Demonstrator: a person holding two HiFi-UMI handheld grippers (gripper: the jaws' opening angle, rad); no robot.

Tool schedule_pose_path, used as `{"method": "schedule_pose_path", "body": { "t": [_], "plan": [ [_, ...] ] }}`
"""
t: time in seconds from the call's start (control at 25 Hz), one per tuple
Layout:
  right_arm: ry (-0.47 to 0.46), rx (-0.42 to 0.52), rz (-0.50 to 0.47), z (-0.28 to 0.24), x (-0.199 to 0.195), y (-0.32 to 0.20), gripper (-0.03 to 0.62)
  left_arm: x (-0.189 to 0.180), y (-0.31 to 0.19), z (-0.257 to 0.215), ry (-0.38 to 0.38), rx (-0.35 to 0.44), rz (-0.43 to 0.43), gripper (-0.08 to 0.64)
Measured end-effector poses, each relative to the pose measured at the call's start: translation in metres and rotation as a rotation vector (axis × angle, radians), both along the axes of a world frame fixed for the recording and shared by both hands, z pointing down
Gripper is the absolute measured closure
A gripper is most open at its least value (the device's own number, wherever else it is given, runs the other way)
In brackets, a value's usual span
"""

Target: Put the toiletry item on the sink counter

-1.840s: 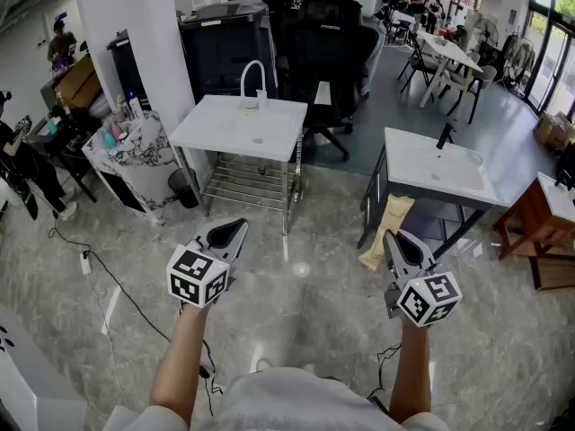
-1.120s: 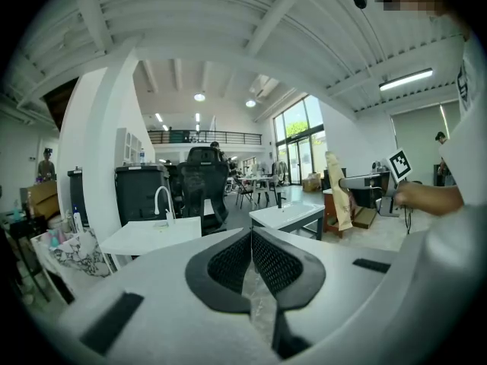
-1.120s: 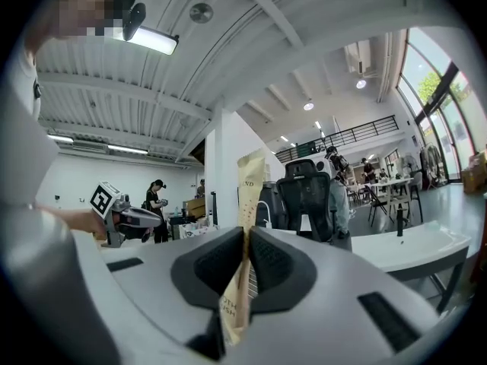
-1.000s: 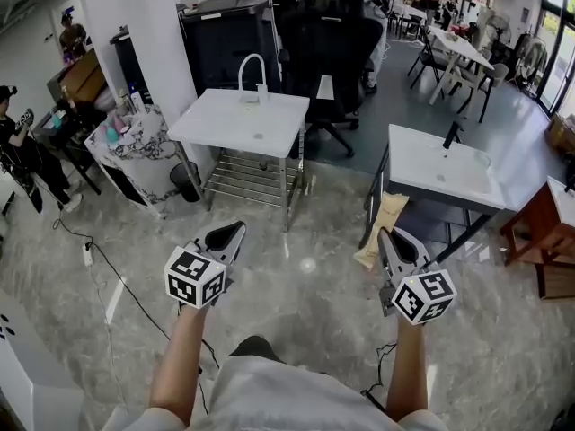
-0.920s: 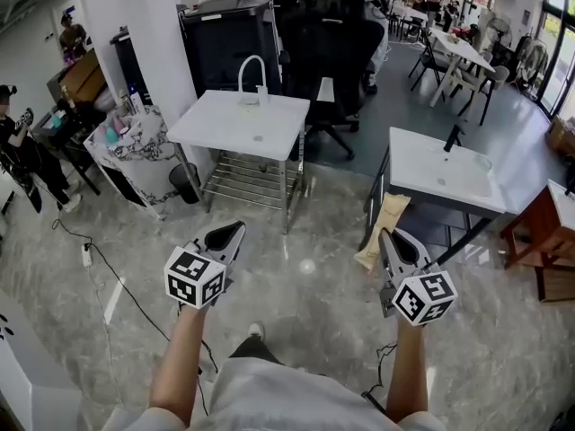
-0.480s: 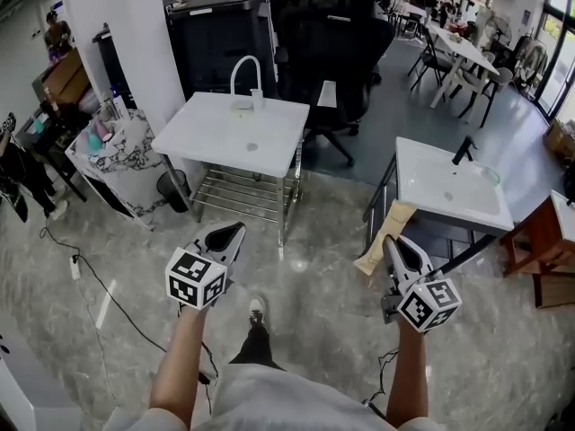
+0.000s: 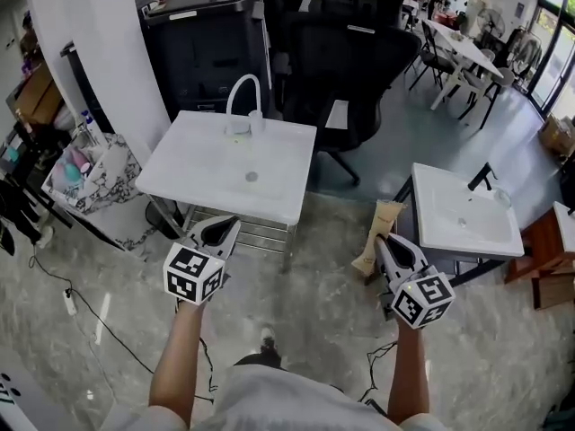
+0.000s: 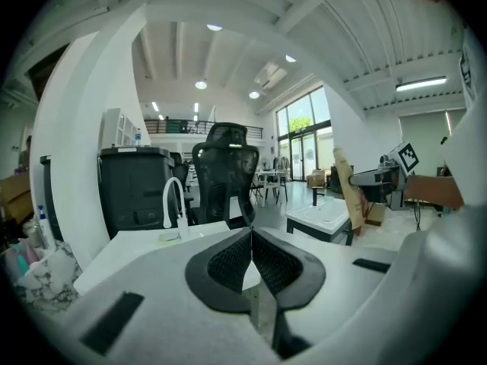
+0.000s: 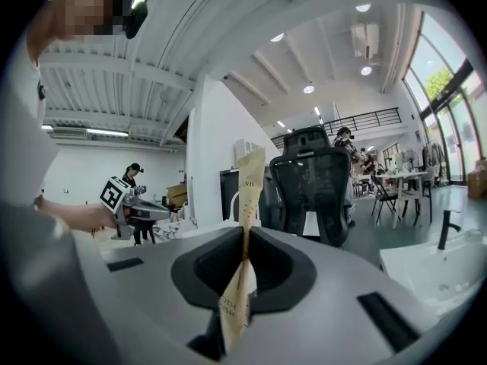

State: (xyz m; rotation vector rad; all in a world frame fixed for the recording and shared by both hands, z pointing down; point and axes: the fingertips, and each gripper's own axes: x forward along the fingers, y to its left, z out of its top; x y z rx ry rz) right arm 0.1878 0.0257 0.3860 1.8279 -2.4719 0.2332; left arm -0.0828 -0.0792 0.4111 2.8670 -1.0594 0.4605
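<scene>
A tall tan paper packet (image 7: 381,221) stands up between the jaws of my right gripper (image 7: 385,240), which is shut on it; in the right gripper view the packet (image 9: 248,192) rises out of the pinched pads of that gripper (image 9: 245,238). My left gripper (image 7: 228,226) is shut with nothing in it, its pads meeting in the left gripper view (image 8: 251,234). The white sink counter (image 7: 196,171) with a curved white faucet (image 7: 239,95) lies just beyond the left gripper. Both grippers hang over the marble floor, short of the counter.
A second white sink unit (image 7: 449,232) stands at the right, with a wooden stool (image 7: 546,245) beyond it. A black office chair (image 7: 352,57) and a dark cabinet (image 7: 208,48) stand behind the counter. At left are a white pillar (image 7: 85,52), a marbled stand with bottles (image 7: 90,173) and a floor cable (image 7: 76,308).
The person has walked forward, so the white sink counter is now much closer and lower in the head view. Both grippers travelled along, the right still holding the packet.
</scene>
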Motion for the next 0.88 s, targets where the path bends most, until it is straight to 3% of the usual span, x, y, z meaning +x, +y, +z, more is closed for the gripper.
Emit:
{"method": "schedule_pose_path", "body": {
  "t": [0.32, 0.56, 0.88],
  "plan": [
    [0.037, -0.047, 0.002, 0.011, -0.016, -0.115, 0.568, -0.007, -0.117, 0.007, 0.022, -0.019, 0.022, 0.549],
    [0.047, -0.058, 0.003, 0.02, -0.022, -0.17, 0.568, -0.011, -0.162, 0.028, 0.026, -0.054, 0.033, 0.549],
    [0.098, -0.092, -0.048, 0.035, -0.02, -0.25, 0.568, -0.03, -0.211, 0.052, 0.009, -0.094, -0.049, 0.549]
  ]
}}
